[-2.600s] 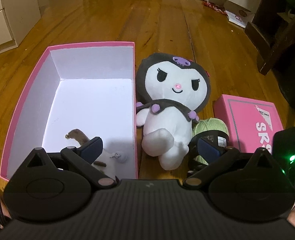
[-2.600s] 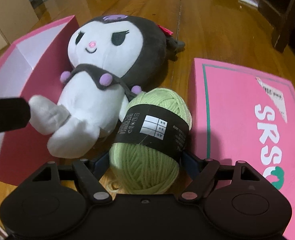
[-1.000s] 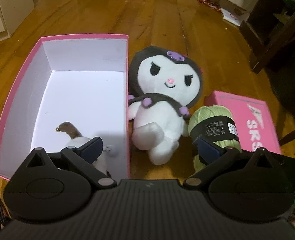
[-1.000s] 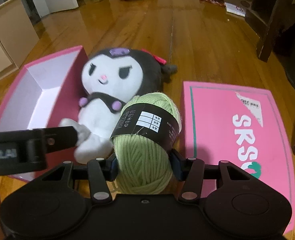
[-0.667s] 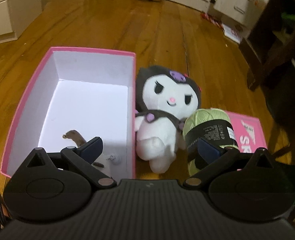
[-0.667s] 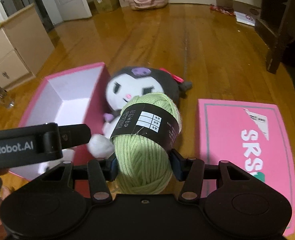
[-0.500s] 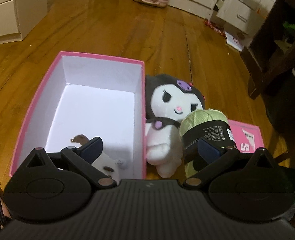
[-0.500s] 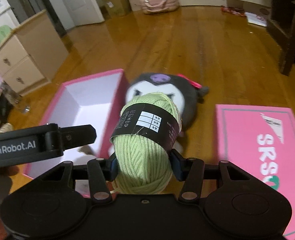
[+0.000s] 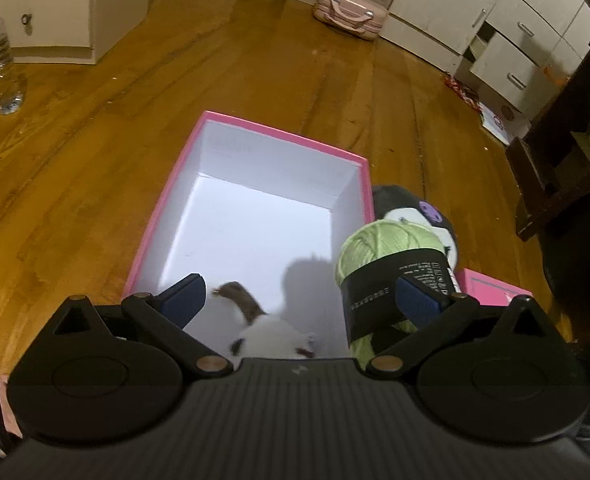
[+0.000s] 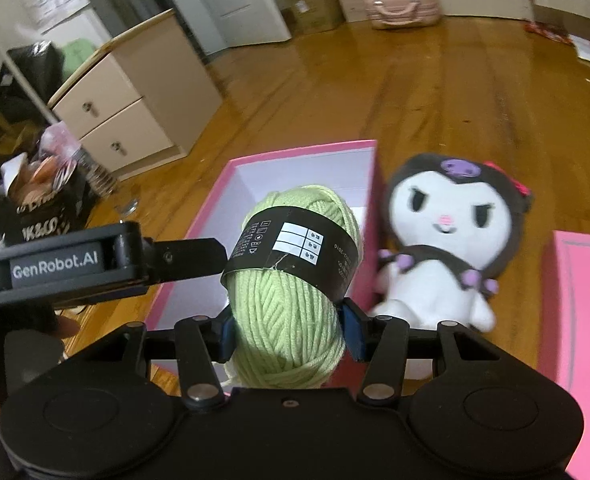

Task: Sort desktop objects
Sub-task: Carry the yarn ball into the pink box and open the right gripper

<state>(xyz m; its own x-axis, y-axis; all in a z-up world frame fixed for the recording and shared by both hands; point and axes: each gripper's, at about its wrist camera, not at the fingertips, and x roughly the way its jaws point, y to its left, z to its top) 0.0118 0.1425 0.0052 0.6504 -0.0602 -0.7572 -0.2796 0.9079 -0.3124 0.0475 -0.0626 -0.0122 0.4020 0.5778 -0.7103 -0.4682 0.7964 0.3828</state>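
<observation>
My right gripper point(image 10: 289, 334) is shut on a green yarn ball point(image 10: 291, 292) with a black paper band, lifted above the near right edge of the open pink box point(image 10: 215, 200). In the left wrist view the yarn ball point(image 9: 379, 246) hangs over the box's right wall point(image 9: 369, 196). My left gripper point(image 9: 301, 298) stands open above the box's near end, with nothing between its fingers. A small white and brown plush point(image 9: 259, 326) lies inside the box below it. A black and white plush doll point(image 10: 451, 236) sits on the floor right of the box.
The pink box lid point(image 10: 583, 300) lies flat to the right of the doll. On the wooden floor stand a drawer cabinet point(image 10: 135, 108) at left, a water bottle point(image 9: 1, 64), a pink case point(image 9: 349, 12) far back and dark furniture point(image 9: 567, 132) at right.
The right gripper has lifted the yarn ball off the floor and carried it left, from beside the doll to over the box's edge. The left gripper has risen and drawn back.
</observation>
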